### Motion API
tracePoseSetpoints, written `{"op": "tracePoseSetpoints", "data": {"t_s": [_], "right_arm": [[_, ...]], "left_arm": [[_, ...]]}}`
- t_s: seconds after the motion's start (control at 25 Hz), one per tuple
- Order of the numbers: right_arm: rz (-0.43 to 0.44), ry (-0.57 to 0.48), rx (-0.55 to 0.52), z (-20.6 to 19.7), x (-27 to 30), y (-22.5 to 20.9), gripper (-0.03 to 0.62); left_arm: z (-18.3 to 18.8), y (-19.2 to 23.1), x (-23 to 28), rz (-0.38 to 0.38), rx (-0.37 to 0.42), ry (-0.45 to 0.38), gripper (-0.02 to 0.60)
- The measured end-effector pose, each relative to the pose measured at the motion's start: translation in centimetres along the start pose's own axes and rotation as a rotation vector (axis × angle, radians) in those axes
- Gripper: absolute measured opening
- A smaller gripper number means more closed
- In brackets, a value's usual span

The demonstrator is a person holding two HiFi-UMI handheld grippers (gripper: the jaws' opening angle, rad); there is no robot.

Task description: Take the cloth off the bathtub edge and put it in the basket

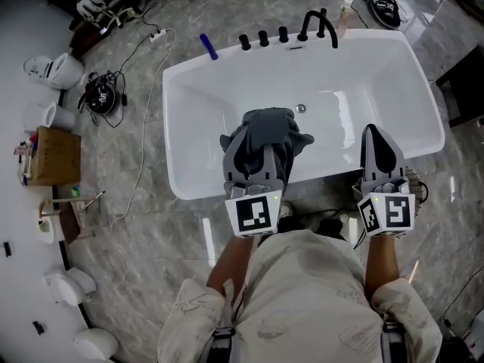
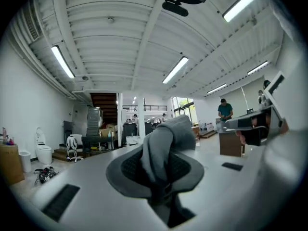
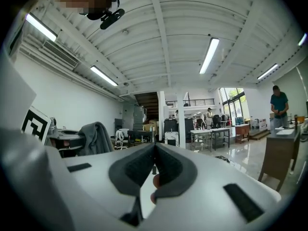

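Observation:
A dark grey cloth hangs bunched over the near side of the white bathtub, clamped in my left gripper. In the left gripper view the cloth rises as a thick fold from between the pads, with my left gripper shut on it. My right gripper is held to the right over the tub's near rim. In the right gripper view my right gripper has its pads together with nothing between them, and the cloth shows at the left. Both grippers point upward toward the ceiling.
A black faucet and several black knobs line the tub's far rim, beside a blue object. A cardboard box, cables and white toilets sit on the floor at left. A person stands far off.

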State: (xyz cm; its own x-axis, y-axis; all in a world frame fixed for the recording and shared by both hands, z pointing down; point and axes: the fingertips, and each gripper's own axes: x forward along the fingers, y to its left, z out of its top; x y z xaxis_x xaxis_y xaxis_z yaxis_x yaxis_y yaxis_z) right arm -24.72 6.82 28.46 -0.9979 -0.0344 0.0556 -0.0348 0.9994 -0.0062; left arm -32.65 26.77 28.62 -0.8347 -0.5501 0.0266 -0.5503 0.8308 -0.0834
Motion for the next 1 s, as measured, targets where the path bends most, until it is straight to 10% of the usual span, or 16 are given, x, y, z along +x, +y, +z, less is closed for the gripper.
{"op": "tracePoseSetpoints", "data": {"t_s": [1.0], "right_arm": [[-0.462, -0.081, -0.003, 3.0, -19.4, -22.9, -0.012]], "left_arm": [[10.8, -31.0, 3.8, -0.505, -0.049, -0.174, 0.067]]}}
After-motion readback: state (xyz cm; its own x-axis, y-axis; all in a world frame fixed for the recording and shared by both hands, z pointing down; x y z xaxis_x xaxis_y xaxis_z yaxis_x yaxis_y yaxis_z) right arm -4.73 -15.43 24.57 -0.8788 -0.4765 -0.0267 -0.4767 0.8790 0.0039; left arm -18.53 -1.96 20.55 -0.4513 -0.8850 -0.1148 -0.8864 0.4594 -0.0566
